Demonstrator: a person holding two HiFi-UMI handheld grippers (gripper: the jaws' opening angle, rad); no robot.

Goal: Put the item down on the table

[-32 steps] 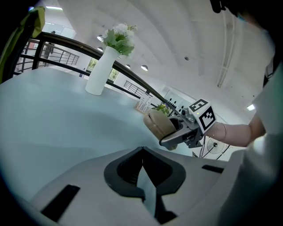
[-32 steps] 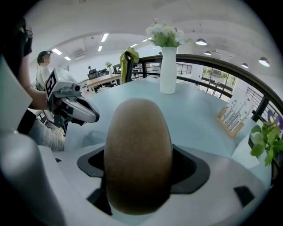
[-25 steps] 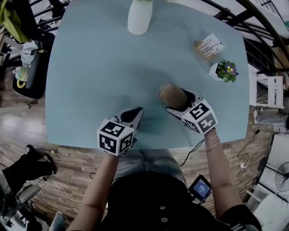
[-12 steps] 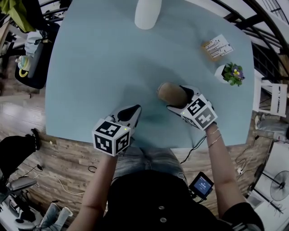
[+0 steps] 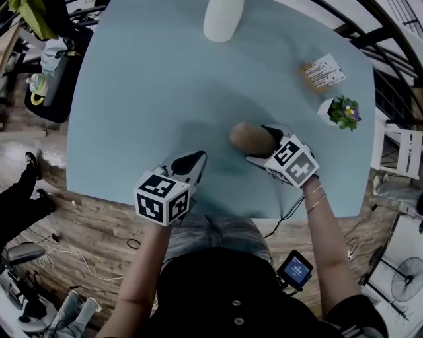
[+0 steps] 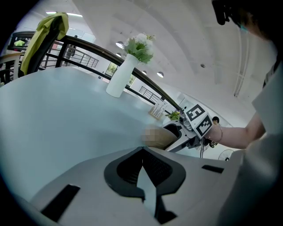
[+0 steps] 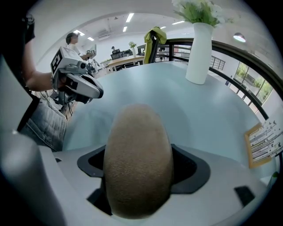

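Between the jaws of the right gripper (image 5: 260,143) a brown oval item (image 5: 246,135) with a rough skin is clamped, its long axis pointing forward past the jaw tips. In the right gripper view the item (image 7: 138,145) is seen to fill the gap, pressed on both sides by the dark pads (image 7: 188,167). It is held over the pale blue table (image 5: 145,99), close to its near edge; whether its underside touches the tabletop cannot be told. Just left of the right gripper, with a strip of bare table between them, the left gripper (image 5: 197,158) is carried low over the same edge. Its jaws are brought together at their tips and nothing is gripped in them, as the left gripper view (image 6: 142,152) shows. Both grippers are pointed away from the person, and the marker cube (image 5: 162,197) of each is turned toward the head camera. Well ahead of both grippers, at the far side of the table, a white vase (image 5: 223,16) holding flowers is stood upright. Ahead of the right gripper and to its right a small potted plant (image 5: 344,111) is placed, and just beyond that plant a printed card (image 5: 322,72) is set.
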